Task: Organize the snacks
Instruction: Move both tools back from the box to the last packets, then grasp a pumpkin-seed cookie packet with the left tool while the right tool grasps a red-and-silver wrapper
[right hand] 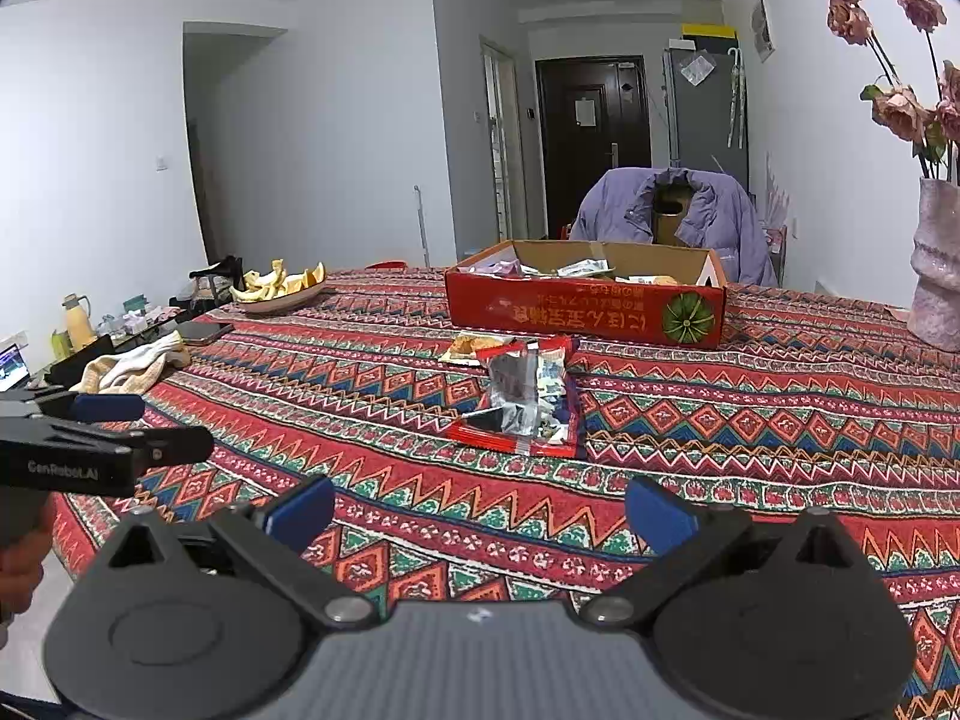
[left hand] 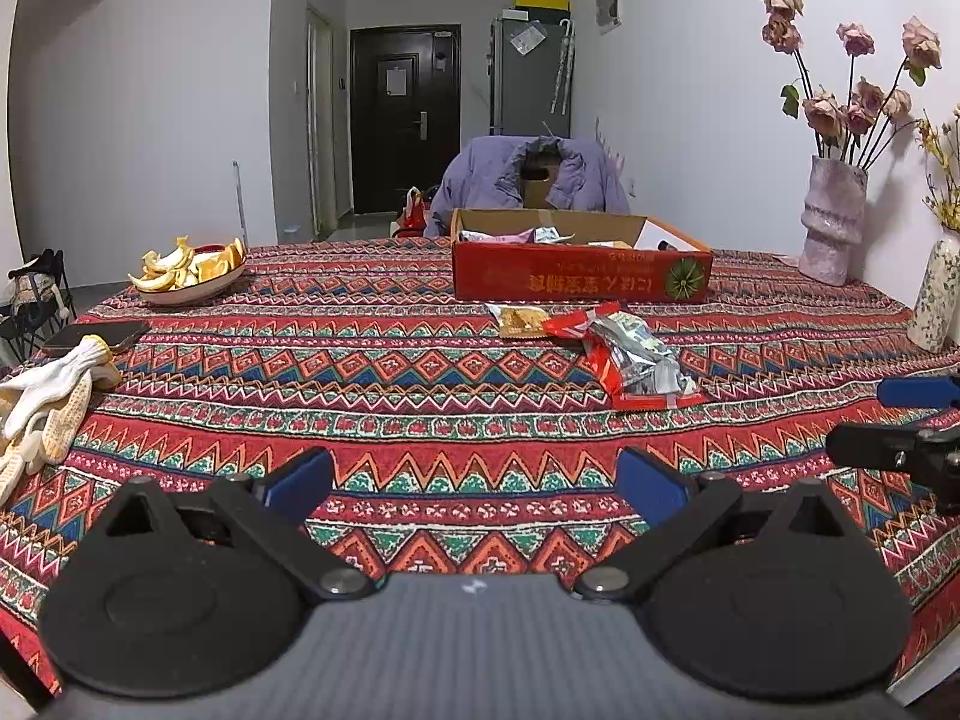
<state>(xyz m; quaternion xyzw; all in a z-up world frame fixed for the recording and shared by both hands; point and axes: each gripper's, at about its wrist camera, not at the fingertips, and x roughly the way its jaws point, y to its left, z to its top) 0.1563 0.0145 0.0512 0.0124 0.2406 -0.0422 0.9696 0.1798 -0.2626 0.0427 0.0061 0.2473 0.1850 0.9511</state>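
White walls and a dark door at the far end, and up close a worktop (left hand: 420,420) under a red, zigzag-patterned woven cloth fills my view. Both tools are low over the near edge. My left hand-held gripper (left hand: 474,480) has its blue pads spread as wide as they go, nothing between them but cloth. My right hand-held gripper (right hand: 480,507) is the same: jaws fully apart, empty.

The target sits ahead: a crinkly red-and-silver foil snack packet (right hand: 528,399) lying flat on the cloth, with a smaller orange-and-clear wrapped snack (right hand: 471,348) just behind it, touching or nearly so. Beyond both stands the shallow red cardboard box (right hand: 585,312), open-topped, a few wrappers already in it. That's where these belong, I reckon.

Here's the relation that matters. From the right wrist camera the foil packet is almost dead ahead, a touch right of centre, its long axis running roughly away from me toward the box. From the left wrist camera it lies well off to the right (left hand: 636,360). So the right hand looks nearer and better lined up; its jaws would straddle the packet's narrow width with a straight push forward.

Off to the left, a pale dish of orange peel (left hand: 192,276), white knit gloves (left hand: 54,402) and a dark phone (left hand: 96,336) stay clear of the path.
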